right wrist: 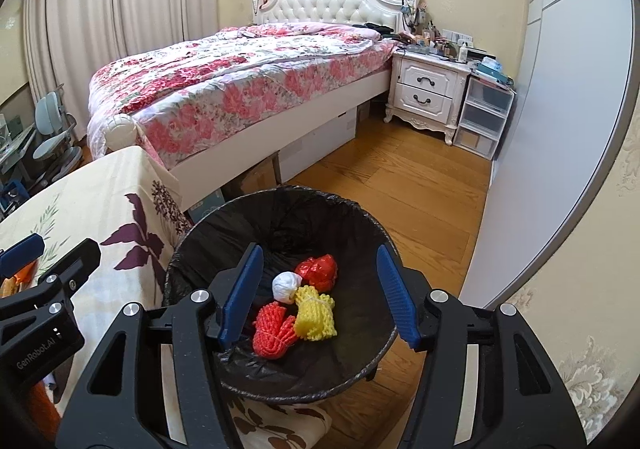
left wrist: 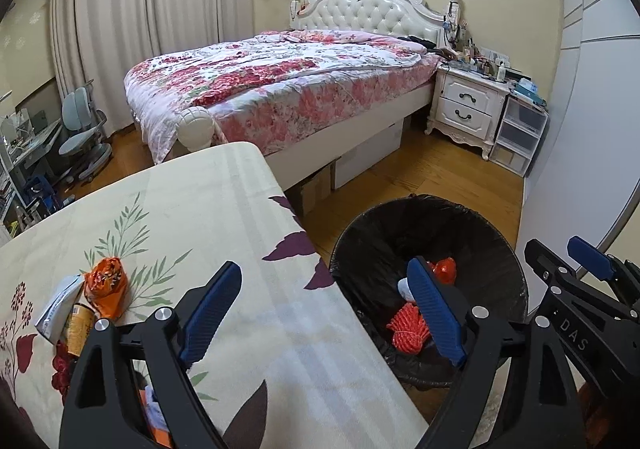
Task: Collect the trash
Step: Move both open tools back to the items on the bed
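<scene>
Right gripper (right wrist: 320,297) spread wide and empty, poised directly above the round black-lined trash bin (right wrist: 360,225), blue pads framing what lies inside. Down in the bin: a red foam-net sleeve (right wrist: 272,329), a yellow foam-net sleeve (right wrist: 314,315) touching it on the right, a white crumpled paper ball (right wrist: 286,286) just behind, and a red crinkled plastic wrapper (right wrist: 318,269) farthest back. Judged from that pose, a drop step just at its end, nothing left between the pads.

Left gripper (left wrist: 328,313) likewise wide open and empty, straddling the right edge of the cream floral-patterned tablecloth (left wrist: 208,209), one pad over the cloth, the other over the bin beside it. Still on the cloth, near left: an orange crumpled snack wrapper (left wrist: 106,287), a white flattened packet (left wrist: 56,309) touching it on the left, and a tan printed paper tube (left wrist: 80,329) just nearer, partly hidden behind the gripper frame. More coloured scraps under the frame, too hidden to name.

Task roughly midway by this reckoning. Next move likely for the left side: swing left toward the orange wrapper, come down over it, close gently enough to pinch crinkly film without dragging the neighbouring packet, then carry right to the bin. Far behind, a floral-quilted bed (left wrist: 280,81), irrelevant to the job.
</scene>
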`<state>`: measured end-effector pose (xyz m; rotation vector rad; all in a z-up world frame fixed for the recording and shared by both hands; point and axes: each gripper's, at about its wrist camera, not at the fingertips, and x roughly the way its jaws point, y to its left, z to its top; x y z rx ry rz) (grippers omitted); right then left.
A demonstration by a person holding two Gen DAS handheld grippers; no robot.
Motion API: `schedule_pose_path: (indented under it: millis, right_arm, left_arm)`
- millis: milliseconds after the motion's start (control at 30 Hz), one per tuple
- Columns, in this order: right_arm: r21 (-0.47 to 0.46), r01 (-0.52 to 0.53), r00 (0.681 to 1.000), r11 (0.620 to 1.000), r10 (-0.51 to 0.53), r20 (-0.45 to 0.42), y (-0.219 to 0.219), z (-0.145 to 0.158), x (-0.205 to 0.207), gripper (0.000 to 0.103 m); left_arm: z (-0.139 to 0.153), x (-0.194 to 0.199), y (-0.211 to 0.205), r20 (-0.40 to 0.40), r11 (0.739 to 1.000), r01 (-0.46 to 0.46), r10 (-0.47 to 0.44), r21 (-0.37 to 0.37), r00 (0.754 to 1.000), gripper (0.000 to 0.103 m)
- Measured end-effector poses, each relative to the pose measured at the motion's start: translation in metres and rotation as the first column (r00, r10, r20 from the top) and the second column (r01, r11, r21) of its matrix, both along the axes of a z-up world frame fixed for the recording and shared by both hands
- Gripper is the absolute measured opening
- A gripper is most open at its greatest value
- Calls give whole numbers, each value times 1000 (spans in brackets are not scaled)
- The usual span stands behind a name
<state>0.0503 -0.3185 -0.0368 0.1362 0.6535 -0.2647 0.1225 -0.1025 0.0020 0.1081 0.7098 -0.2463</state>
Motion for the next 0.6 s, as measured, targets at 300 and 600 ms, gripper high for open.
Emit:
schedule_pose_path:
  millis: [300,600]
  right_arm:
    - [8,-66,998,998,66,18,29,8,-21,58]
    - [16,-179,984,984,179,11,74,8,-29,58]
  left_arm:
    - [12,-23,48,7,997,-72,72,-13,997,85]
    - [15,-43,113,16,981,-193,193,-3,981,85]
